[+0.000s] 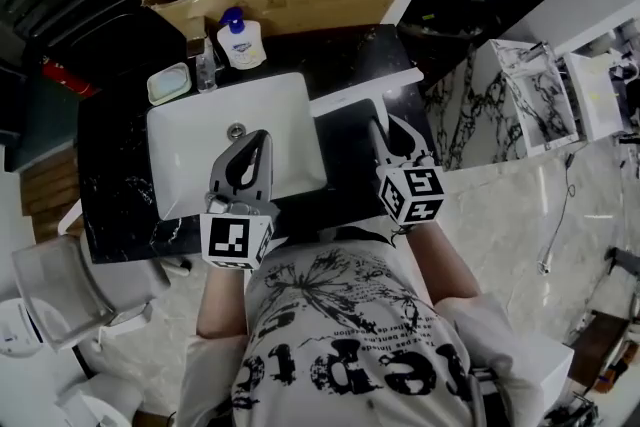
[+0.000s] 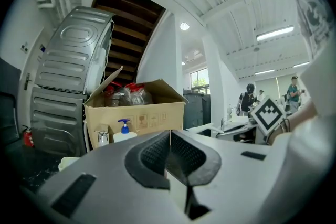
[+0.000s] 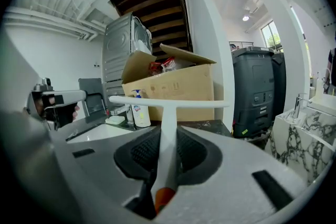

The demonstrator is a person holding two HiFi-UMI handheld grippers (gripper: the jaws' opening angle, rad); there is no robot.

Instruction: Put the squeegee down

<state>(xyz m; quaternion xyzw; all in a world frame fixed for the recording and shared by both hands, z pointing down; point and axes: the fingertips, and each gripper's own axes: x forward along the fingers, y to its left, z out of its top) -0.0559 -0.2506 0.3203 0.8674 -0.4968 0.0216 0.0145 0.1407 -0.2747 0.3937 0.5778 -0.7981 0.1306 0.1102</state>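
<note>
Your right claw (image 3: 168,137) was clamped on the white handle of the squeegee (image 3: 168,103). The T-shaped blade stuck out ahead of the jaws, crosswise and roughly level. The squeegee was not set down. In the head view that claw (image 1: 385,137) sat over the dark strip of worktop (image 1: 120,185) just right of the sink (image 1: 200,155).

Your left claw (image 2: 169,136) had its jaws together with nothing between the pads. From the head view it (image 1: 258,143) hung over the near part of the sink.

The worktop was black stone with white veining, and the white rectangular sink was let into it, with the drain (image 1: 236,129) near the back. Behind the sink stood a tap (image 1: 205,65), with a pale soap dish (image 1: 168,83) to its left. To its right was a white pump bottle (image 1: 241,40) with a blue top. An open cardboard box (image 1: 290,0) with bottles in it stood at the back, just behind the pump bottle.

The floor (image 1: 520,205) to the right was pale marble with dark veins. A silver appliance (image 2: 68,86) stood left of the box under the dark underside of a staircase (image 2: 131,23). A red fire extinguisher (image 2: 27,136) was low at its left. A dark wheeled bin (image 3: 257,92) stood right of the box. The ceiling was white with strip lights. People (image 2: 247,97) stood far off in the background.
</note>
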